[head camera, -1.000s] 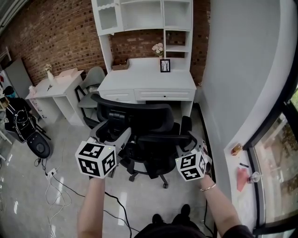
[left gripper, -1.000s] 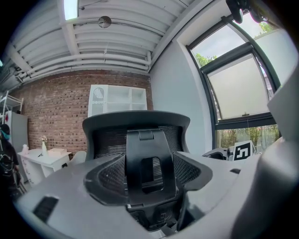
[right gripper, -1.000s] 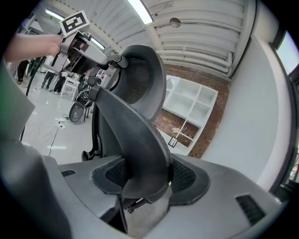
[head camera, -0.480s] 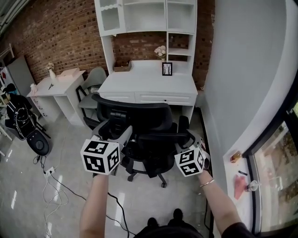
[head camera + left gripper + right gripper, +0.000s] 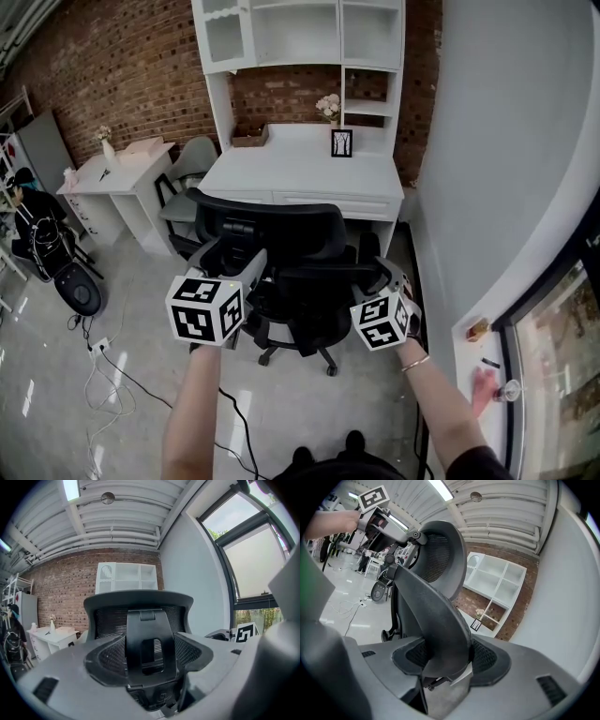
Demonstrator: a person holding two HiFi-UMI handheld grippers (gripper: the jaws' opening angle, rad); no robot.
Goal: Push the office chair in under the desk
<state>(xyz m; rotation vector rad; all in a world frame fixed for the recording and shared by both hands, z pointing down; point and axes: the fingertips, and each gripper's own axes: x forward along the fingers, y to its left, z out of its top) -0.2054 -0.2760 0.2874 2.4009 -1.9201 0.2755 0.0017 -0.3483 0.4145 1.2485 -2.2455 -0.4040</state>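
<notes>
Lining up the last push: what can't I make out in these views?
- Knee space under the desk: head view, hidden behind the chair back.
- Seat and its gap to the desk: head view, covered by the back; neither gripper view shows them.
- Chair base: head view, only some legs show; the rest is behind the chair itself, the left gripper and the right gripper.

Black chair, white desk, red brick.
The office chair [image 5: 281, 225] is black all over, its back a fine mesh weave. At twelve o'clock from it, the desk [image 5: 281, 169] and shelving [image 5: 300, 33] are white against a red-brown brick wall [image 5: 112, 66]. A black picture frame [image 5: 342, 142] stands on the desk. The left gripper [image 5: 246, 272] and right gripper [image 5: 375, 277] are grey, their cubes white with black square markers. The floor [image 5: 112, 412] is glossy pale grey.
</notes>
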